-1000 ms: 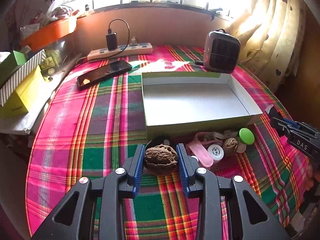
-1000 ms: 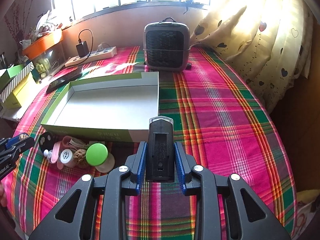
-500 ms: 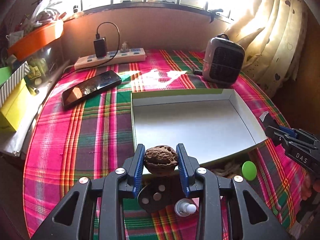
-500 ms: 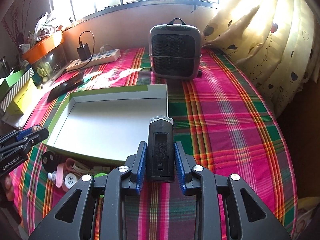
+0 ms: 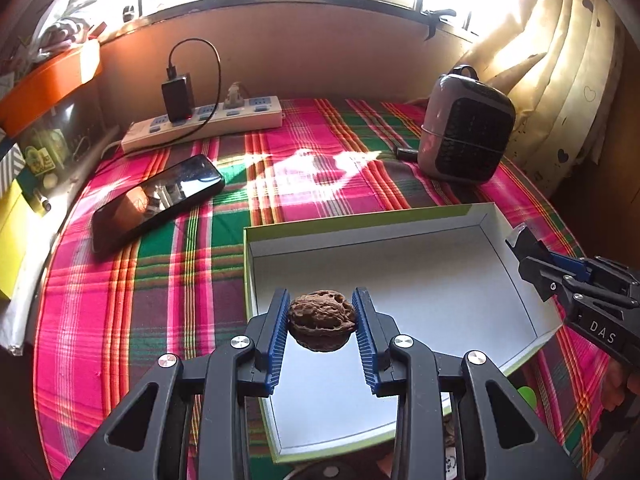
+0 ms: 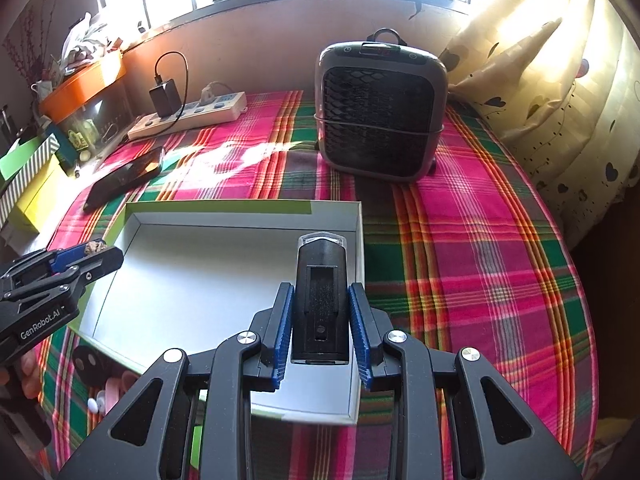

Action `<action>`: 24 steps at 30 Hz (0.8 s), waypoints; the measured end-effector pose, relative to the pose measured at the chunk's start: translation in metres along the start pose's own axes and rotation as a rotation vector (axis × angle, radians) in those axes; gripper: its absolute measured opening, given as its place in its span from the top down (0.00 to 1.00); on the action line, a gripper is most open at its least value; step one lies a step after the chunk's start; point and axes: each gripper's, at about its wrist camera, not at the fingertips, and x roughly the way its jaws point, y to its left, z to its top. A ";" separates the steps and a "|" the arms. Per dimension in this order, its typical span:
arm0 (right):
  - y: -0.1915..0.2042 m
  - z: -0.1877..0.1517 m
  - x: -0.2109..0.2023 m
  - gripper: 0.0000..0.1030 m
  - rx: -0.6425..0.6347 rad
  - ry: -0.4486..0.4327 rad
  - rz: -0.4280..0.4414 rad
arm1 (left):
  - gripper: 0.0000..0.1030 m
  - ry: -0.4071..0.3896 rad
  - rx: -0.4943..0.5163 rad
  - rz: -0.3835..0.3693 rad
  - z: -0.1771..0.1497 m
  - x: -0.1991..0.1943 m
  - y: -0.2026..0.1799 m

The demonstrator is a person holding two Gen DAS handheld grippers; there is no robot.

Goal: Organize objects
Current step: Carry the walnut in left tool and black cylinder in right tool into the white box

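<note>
My left gripper (image 5: 322,318) is shut on a brown walnut (image 5: 322,320) and holds it above the near left part of an open white box with green sides (image 5: 440,280). My right gripper (image 6: 320,312) is shut on a black rectangular device with a clear tip (image 6: 320,300), held over the box's right side (image 6: 200,276). Each gripper shows in the other's view: the right one (image 5: 560,276) at the box's right edge, the left one (image 6: 80,260) at its left edge. The box is empty.
On the plaid cloth lie a black phone (image 5: 156,200), a power strip with a charger (image 5: 204,120) and a grey heater (image 6: 380,108). Small items, one pink (image 6: 116,392) and one green (image 5: 526,396), lie in front of the box. Yellow boxes (image 6: 32,196) stand at left.
Both grippers have risen and moved forward from the small items in front of the box to above its inside, each keeping its object.
</note>
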 end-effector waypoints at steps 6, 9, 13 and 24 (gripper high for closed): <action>0.002 0.009 0.018 0.72 -0.003 0.020 0.003 | 0.71 0.019 0.010 0.015 0.010 0.021 0.001; 0.003 0.012 0.022 0.72 -0.008 0.023 0.004 | 0.71 0.038 0.012 0.020 0.012 0.031 0.002; 0.004 0.015 0.027 0.72 -0.012 0.023 -0.004 | 0.71 0.049 0.004 0.027 0.013 0.039 0.004; 0.007 0.017 0.034 0.72 -0.020 0.031 -0.008 | 0.71 0.041 0.023 0.039 0.016 0.047 0.002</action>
